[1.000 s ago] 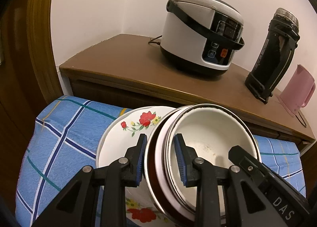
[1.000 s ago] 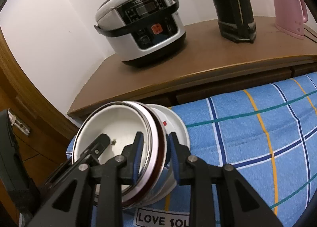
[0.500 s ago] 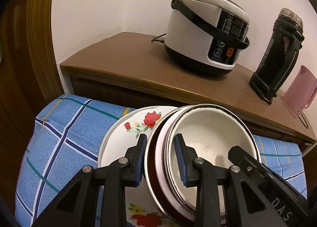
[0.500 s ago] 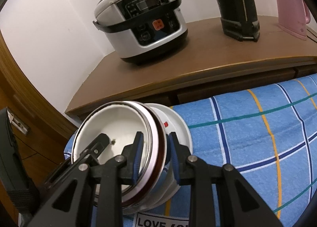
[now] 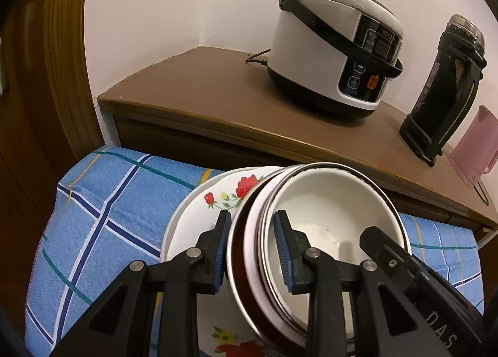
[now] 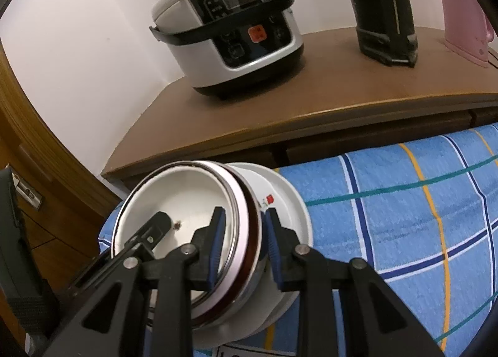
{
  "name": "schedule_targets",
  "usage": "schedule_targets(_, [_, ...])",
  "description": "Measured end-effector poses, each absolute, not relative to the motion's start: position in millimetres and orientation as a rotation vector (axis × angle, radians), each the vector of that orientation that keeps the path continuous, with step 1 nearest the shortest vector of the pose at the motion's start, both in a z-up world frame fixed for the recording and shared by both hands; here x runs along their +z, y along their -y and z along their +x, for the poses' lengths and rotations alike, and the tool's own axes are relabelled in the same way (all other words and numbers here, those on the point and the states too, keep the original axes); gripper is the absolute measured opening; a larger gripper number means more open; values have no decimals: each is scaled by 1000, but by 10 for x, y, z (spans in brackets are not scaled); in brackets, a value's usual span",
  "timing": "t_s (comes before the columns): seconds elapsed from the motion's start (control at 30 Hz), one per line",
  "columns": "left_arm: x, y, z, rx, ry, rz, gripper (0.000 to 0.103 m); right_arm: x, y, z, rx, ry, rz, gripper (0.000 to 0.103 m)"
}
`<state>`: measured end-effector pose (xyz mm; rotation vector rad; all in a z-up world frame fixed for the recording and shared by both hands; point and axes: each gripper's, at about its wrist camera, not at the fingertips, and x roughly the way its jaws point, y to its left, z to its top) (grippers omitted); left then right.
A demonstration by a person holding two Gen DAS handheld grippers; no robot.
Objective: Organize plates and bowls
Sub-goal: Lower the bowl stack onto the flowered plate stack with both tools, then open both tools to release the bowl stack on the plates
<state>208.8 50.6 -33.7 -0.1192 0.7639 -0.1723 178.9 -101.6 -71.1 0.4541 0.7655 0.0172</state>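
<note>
right hand-held gripper (image 6: 243, 243) astride stacked bowls (image 6: 199, 232)

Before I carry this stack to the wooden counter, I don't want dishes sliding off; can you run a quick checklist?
1. Left gripper jaws straddle the nested bowls' rims: ok.
2. Right gripper jaws straddle the opposite rims: ok.
3. Firm clamping: cannot tell.
4. Floral plate gripped: not ok, outside both jaws.
5. Bare counter left of the rice cooker: ok.
6. Bowls level: not ok, tilted.
</note>
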Motion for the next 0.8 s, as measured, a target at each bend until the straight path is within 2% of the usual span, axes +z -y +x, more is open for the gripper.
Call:
schedule_targets(0.43, [-335,-500,2081,-164,-767,-115,31,-717,1020,1779,34,-751,458,26])
schedule_targets(0.63, [-322,-496,2067,-152,-754,-104,33,-719,1036,1750,54,-735,496,30])
schedule_targets(0.67, [-308,-498,2056,-147,-744,-98,35,-721,1039,1741,59,-728,503,31])
schedule_targets(0.8, [-241,-525,2006,-110,-694,-80,60,-681,1051,1703,62,-692,506,32])
